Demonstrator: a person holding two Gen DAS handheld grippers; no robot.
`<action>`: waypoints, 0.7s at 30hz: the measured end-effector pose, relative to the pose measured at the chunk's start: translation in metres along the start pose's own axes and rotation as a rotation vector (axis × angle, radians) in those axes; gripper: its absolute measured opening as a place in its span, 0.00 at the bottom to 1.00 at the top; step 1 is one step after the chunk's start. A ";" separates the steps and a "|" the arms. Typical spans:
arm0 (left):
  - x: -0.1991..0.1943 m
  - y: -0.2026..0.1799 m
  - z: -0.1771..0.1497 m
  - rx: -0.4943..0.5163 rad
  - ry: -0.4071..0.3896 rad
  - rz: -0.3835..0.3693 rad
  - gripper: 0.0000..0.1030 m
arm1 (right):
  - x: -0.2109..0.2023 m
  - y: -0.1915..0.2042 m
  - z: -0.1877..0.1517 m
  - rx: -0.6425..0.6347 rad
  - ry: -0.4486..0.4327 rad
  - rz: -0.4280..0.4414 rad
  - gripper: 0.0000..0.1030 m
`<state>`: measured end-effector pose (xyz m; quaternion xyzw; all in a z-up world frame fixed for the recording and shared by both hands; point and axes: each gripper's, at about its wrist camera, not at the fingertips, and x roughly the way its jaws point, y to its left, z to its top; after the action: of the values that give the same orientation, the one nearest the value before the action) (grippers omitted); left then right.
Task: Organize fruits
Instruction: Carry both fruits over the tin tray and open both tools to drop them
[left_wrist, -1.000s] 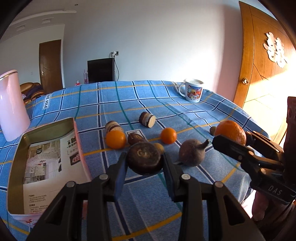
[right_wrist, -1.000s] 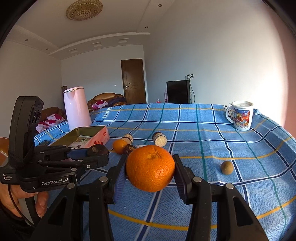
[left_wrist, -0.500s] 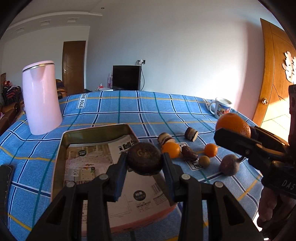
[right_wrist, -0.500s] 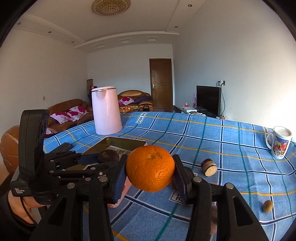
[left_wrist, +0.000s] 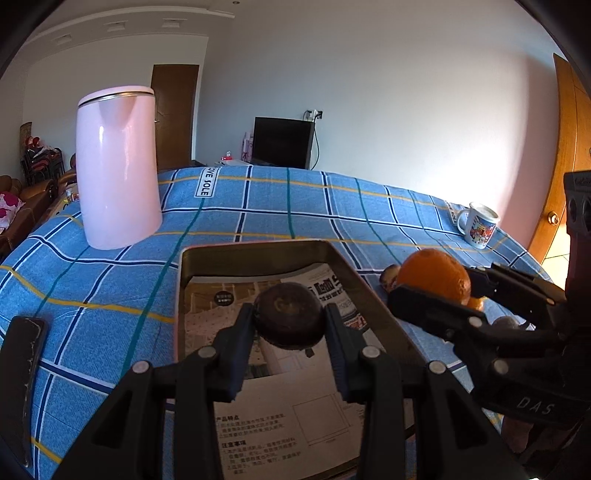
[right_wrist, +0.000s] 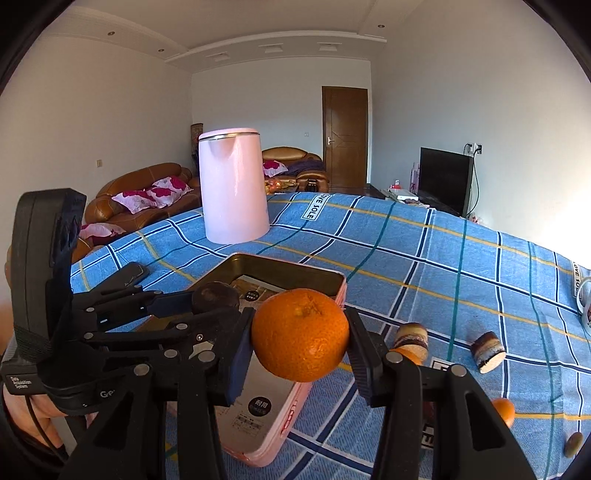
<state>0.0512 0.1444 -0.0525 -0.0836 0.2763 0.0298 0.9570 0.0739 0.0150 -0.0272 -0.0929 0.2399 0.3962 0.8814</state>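
Left wrist view: fisheye, looks forward along its own black two-finger left gripper (left_wrist: 289, 325), down at close range into the open rectangular metal tin lined with printed paper (left_wrist: 255, 258); far wall behind. Right wrist view: fisheye, sits to the right, faces leftward across the blue plaid tablecloth (right_wrist: 424, 258) toward the sofa side. Shared: tin (right_wrist: 288, 266), tall pink kettle (left_wrist: 116, 170) (right_wrist: 234, 184), black television (left_wrist: 283, 143) (right_wrist: 445, 177); each view shows the other gripper.

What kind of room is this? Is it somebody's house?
Most likely a home living room. There is a brown sofa with pink cushions, a dark TV by the wall, and a table under a blue checked cloth with a pink kettle.
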 end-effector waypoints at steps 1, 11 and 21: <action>0.001 0.002 0.000 -0.002 0.005 0.001 0.38 | 0.005 0.002 0.000 -0.005 0.010 0.004 0.48; 0.009 0.021 0.004 -0.028 0.030 0.031 0.38 | 0.038 0.015 0.000 -0.023 0.083 0.011 0.48; 0.008 0.026 0.005 -0.042 0.026 0.062 0.38 | 0.050 0.016 0.002 -0.019 0.138 0.035 0.51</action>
<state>0.0581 0.1709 -0.0565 -0.0953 0.2904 0.0640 0.9500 0.0912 0.0595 -0.0502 -0.1241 0.2982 0.4065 0.8546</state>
